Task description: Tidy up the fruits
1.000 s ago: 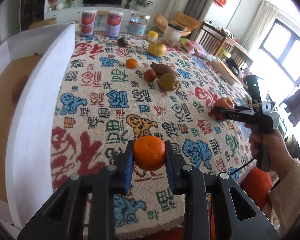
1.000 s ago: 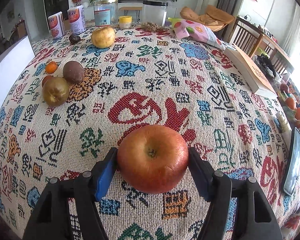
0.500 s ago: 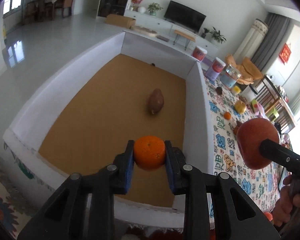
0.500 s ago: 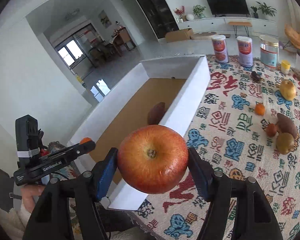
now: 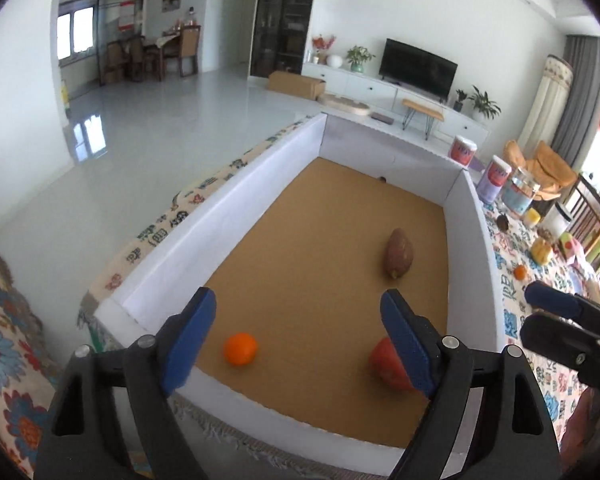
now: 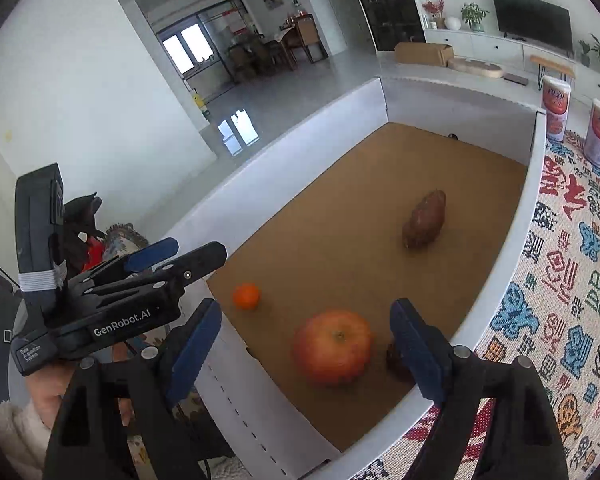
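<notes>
White-walled box [image 5: 228, 216] is holding the orange [image 5: 241, 349] and apple [image 6: 332, 346]; left gripper [image 5: 296, 332] and right gripper [image 6: 306, 338] jaws are opening, empty.

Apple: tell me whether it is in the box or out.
In. The apple lies free on the box's brown floor, near the orange.

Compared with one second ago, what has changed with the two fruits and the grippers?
Both grippers swung from the table to over the box and let go: the orange and apple now lie on its floor. Left gripper and right gripper are opening, empty. The sweet potato stayed put.
</notes>
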The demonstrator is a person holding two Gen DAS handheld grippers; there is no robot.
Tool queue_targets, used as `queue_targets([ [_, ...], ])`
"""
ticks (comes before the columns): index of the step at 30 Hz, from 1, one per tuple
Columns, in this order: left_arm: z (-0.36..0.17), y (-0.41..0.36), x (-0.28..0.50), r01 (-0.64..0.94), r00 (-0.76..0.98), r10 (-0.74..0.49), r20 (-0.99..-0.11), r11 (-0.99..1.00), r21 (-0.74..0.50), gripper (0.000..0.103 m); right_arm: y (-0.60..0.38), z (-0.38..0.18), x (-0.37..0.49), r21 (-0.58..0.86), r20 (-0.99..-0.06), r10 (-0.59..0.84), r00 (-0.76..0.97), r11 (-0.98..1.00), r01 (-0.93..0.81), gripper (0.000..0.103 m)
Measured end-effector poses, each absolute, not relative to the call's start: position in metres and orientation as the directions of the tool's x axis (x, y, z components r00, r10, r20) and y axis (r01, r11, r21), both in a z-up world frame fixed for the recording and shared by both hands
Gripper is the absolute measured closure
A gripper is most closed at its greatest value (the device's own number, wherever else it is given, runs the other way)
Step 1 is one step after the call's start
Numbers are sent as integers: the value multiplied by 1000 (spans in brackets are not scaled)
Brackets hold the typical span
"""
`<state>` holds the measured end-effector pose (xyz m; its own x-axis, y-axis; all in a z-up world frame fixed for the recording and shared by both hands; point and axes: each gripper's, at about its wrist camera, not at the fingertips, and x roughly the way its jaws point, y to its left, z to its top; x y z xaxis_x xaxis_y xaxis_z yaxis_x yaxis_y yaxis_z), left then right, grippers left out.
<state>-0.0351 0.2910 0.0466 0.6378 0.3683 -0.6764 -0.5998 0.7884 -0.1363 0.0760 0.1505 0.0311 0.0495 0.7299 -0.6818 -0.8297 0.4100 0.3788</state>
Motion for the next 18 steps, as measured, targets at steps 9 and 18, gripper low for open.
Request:
queue_targets([
  [9, 51, 138, 5, -95, 759, -85, -646, 966, -239, 5, -46, 0, 117, 155, -681, 559, 473, 741, -653, 0],
  [18, -45, -9, 81, 123, 538, -195, -820, 981, -152, 5, -242, -89, 127, 35, -761, 159, 629, 978, -205, 0],
])
